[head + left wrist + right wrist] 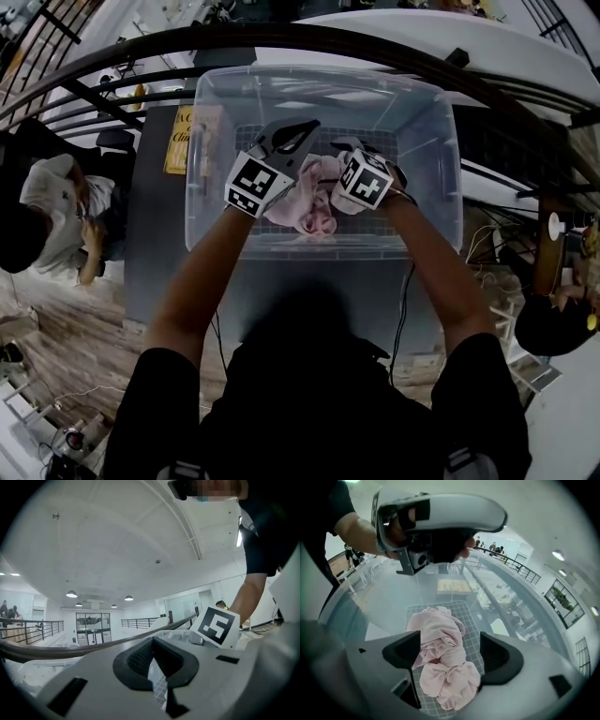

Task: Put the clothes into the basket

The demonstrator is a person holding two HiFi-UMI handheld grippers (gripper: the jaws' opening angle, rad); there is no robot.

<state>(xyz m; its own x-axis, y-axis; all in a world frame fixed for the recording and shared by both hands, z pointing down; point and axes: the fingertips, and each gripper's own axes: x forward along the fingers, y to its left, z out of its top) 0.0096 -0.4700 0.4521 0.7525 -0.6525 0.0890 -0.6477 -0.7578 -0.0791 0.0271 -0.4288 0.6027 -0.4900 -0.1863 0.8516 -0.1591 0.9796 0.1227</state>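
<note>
Right gripper fingers spread wide, and the pink clothes lie below and between them on the basket floor, unpinched. Left gripper fingers pressed together, empty. From above, a marker cube covers part of the clothes.

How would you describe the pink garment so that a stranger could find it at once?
Find the large clear plastic bin directly in front of the person. On its gridded floor lies a crumpled pale pink garment. It is the only soft, coloured thing inside the bin.
</note>
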